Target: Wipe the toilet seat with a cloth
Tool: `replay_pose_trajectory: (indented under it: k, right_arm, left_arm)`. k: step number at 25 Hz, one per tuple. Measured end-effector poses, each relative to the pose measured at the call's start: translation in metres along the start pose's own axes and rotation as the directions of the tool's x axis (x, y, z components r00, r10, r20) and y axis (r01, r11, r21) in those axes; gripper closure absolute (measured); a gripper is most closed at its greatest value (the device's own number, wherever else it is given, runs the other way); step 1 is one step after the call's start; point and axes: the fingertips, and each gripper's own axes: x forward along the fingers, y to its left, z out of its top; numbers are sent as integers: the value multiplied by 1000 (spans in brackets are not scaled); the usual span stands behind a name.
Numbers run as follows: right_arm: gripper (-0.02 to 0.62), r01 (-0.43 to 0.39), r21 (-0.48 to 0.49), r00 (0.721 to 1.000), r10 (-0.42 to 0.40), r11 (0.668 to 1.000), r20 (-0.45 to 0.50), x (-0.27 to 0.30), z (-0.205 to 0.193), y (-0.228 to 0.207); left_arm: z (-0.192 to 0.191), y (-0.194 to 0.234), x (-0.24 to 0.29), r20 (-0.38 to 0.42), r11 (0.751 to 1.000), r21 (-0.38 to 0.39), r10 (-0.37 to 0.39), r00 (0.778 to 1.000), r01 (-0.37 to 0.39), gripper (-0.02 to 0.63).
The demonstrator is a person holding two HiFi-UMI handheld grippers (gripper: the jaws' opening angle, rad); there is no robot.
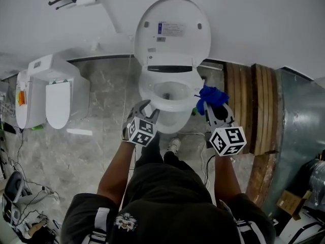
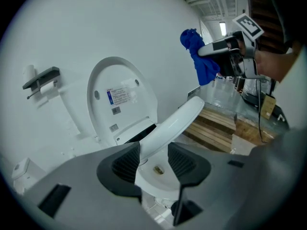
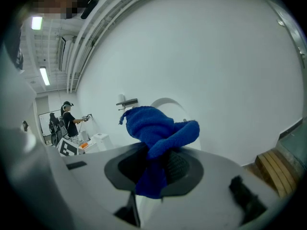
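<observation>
- As the toilet seat runs between its two pads and fills the gap, the left gripper is judged to be clamped on the seat's front-left rim. The jaws stand wide only because the rim is thick.
- Reason for the hold: in the left gripper view the seat slants up clear of the bowl, whose drain shows beneath it. The likely purpose is to steady the seat by its edge so that the cloth can reach its surface. Whether the seat is going up or down cannot be told.
- The blue cloth is pinched at its middle in the right gripper, whose jaws are closed tight on it. A bunched wad stands beyond the tips and a tail hangs below. The forward wad would serve as the wiping face.
- Cloth location: the head view puts it at the toilet's right side, near the seat's right rim. The left gripper view shows it in the air, apart from the seat.
- The lid stands upright, which leaves the seat accessible.
- Pose: both forearms reach forward and down, one on either side of the bowl. The left gripper pitches steeply onto the rim, and the right lies nearer level and higher.
</observation>
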Motion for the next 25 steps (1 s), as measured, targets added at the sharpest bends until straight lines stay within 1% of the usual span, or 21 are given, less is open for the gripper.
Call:
replay_pose_trajectory:
  k: [6,10,16,19,22,23,25]
  right_arm:
    - [515,-30,16,999,30,999,-44,6,-25,9]
    - [515,-43,26,997,44,999,-69,11,-40,11]
    - [515,-46,49,992,52,998,-118,14,-68,9]
    - [515,-50,57,988,58,997,-146,15,-84,11]
    - [515,-49,67,983,61,997,-176,16,-102,12]
    - [515,-49,70,981,61,996,-186,16,-107,12]
    - [515,-48,76,977,63,996,-203,17,-118,13]
  left_arm:
    - [-29,-22,0,-29,999,15,-33,999,33,413]
    - [-47,-33,4,-59,997,57,-44,997,47,409]
    - [-82,-57,8,-121,991,79,-100,988,110,400]
    - [-101,-69,12,-156,985,83,-140,978,154,393]
    - [-121,-81,18,-192,972,81,-201,961,219,385]
    - [-127,-84,20,-198,967,68,-229,953,247,382]
    - [-139,-90,25,-202,953,13,-292,935,301,382]
